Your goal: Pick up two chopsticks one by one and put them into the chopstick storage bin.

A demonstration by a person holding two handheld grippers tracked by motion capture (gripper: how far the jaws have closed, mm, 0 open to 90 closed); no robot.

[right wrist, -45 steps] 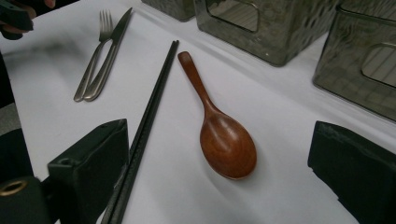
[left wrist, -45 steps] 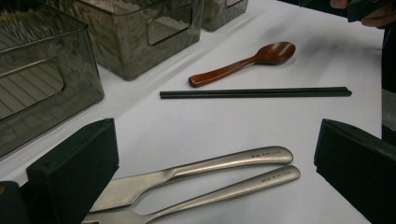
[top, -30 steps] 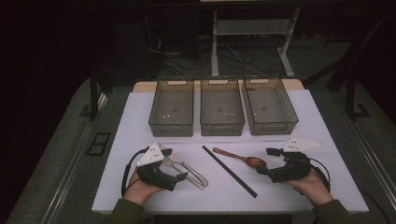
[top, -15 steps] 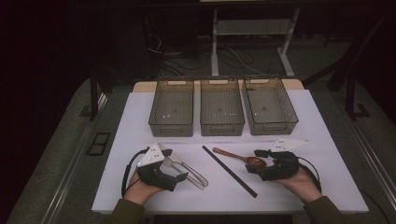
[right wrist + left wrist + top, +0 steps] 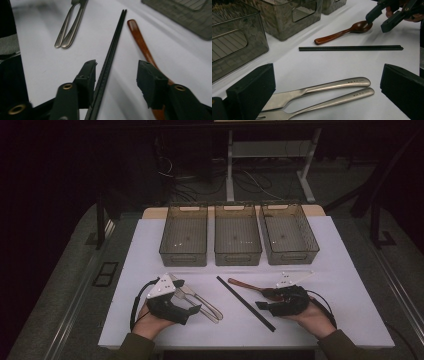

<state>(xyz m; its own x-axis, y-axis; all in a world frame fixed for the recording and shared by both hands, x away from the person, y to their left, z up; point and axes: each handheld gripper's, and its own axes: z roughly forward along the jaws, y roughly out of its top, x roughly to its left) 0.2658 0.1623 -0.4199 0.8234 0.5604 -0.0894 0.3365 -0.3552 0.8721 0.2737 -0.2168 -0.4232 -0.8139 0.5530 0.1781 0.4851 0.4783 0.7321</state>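
Black right gripper (image 5: pixel 265 304) lies low over the table (image 5: pixel 350 320), held in the right hand (image 5: pixel 312 317), pointing left across the sheet. Its jaws have just been closing and stand about half open, gripping nothing. In the right gripper view one jaw sits just beside the chopsticks (image 5: pixel 110 60), the other over the wooden spoon (image 5: pixel 141 42), with bare table in the gap between them. In the left gripper view a pad tip is at the spoon bowl (image 5: pixel 362 26); contact cannot be told.

Left gripper (image 5: pixel 192 305) rests in the left hand (image 5: pixel 150 320), jaws wide open, straddling the handles of the metal fork and knife (image 5: pixel 332 91) without pressing them.

Spoon (image 5: pixel 250 287) lies near the table's middle right, handle toward the bins, bowl under the right gripper. Chopsticks (image 5: pixel 245 302) run diagonally between the two grippers, well apart from the metal cutlery (image 5: pixel 205 302).

Room: open sheet between chopsticks and cutlery, and a clear strip before the bins. Near edge is close behind both hands.

White sheet covers the table; three smoky clear bins (image 5: pixel 237 240) stand in a row at the far side. Dark floor, cables and desk legs beyond.
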